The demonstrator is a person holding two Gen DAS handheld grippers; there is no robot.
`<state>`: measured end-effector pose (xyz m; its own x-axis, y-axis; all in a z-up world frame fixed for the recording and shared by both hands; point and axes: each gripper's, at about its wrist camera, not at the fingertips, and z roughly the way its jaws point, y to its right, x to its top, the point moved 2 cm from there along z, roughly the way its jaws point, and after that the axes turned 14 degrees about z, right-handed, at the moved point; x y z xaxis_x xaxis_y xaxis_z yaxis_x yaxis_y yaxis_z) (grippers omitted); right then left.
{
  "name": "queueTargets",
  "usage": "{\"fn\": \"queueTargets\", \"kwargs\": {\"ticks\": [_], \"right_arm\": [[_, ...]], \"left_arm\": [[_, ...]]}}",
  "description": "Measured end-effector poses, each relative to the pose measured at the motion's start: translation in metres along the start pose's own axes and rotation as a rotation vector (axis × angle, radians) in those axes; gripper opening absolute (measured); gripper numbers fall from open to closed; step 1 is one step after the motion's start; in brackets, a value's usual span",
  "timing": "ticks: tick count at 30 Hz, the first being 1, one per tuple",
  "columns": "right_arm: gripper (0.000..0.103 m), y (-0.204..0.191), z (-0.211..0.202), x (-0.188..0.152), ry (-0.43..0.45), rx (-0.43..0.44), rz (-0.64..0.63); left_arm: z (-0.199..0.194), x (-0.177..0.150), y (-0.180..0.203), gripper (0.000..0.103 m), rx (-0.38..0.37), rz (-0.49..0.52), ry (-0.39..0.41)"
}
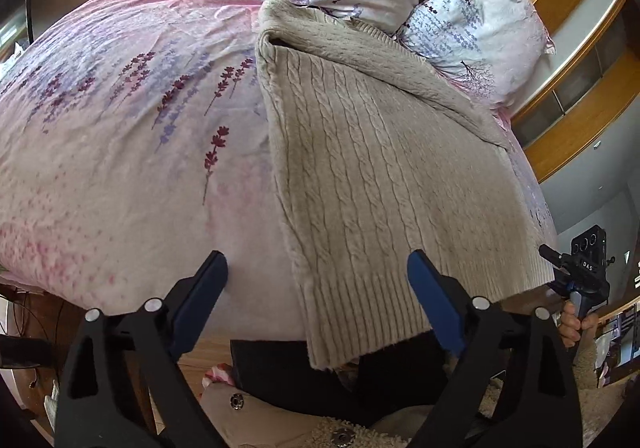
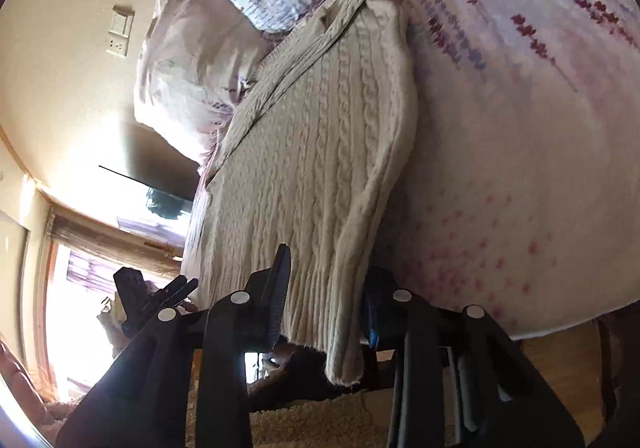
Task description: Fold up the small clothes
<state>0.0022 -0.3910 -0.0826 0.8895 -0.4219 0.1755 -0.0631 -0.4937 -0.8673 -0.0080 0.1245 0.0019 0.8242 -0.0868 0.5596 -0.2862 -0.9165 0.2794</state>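
Left tool (image 1: 318, 284) open, empty, over the bed (image 1: 120, 168) edge. Right tool (image 2: 326, 298) straddles the cable-knit sweater (image 2: 312, 168) hem; grip cannot be confirmed.

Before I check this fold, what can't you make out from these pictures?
- Sweater sleeves: both views, tucked under the body or folded out of sight.
- Sweater hem underside: both views, it hangs over the bed edge.
- Right tool grip: right wrist view, the hem covers its right finger, so contact is unclear.
- Left tool: jaws wide, nothing pressed, but the hem corner below is cut off by its fingers.
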Motion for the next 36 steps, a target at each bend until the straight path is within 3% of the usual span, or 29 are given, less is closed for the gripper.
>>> {"fn": "queueTargets", "kwargs": {"ticks": [5, 11, 17, 19, 20, 21, 24, 30, 36], "right_arm": [[0.025, -0.013, 0.004, -0.011, -0.024, 0.038, -0.037], [0.024, -0.017, 0.007, -0.013, -0.023, 0.044, -0.035], [0.022, -0.012, 0.011, -0.016, -0.027, 0.034, -0.022], [0.016, -0.011, 0.012, -0.017, -0.023, 0.021, -0.025], [0.011, -0.011, 0.012, -0.017, -0.014, 0.017, -0.029], [0.009, -0.013, 0.01, -0.017, 0.002, 0.02, -0.04], [0.007, -0.024, -0.002, -0.015, 0.079, 0.029, -0.093], [0.006, -0.055, -0.027, -0.011, 0.283, 0.059, -0.213], [0.006, -0.084, -0.037, -0.003, 0.478, 0.025, -0.339]], "left_arm": [[-0.002, -0.008, 0.01, 0.059, -0.113, -0.057, -0.029], [0.003, -0.011, 0.012, 0.045, -0.182, -0.11, -0.062], [0.016, -0.014, 0.009, 0.027, -0.3, -0.21, -0.084], [0.018, -0.012, 0.01, 0.021, -0.3, -0.215, -0.086], [0.019, -0.011, 0.01, 0.01, -0.297, -0.215, -0.085], [0.019, -0.01, 0.01, 0.009, -0.293, -0.214, -0.082], [0.012, -0.001, 0.012, 0.007, -0.27, -0.175, -0.033], [-0.015, 0.033, 0.01, 0.006, -0.134, -0.067, 0.116], [-0.036, 0.076, 0.004, 0.006, -0.012, 0.0, 0.27]]}}
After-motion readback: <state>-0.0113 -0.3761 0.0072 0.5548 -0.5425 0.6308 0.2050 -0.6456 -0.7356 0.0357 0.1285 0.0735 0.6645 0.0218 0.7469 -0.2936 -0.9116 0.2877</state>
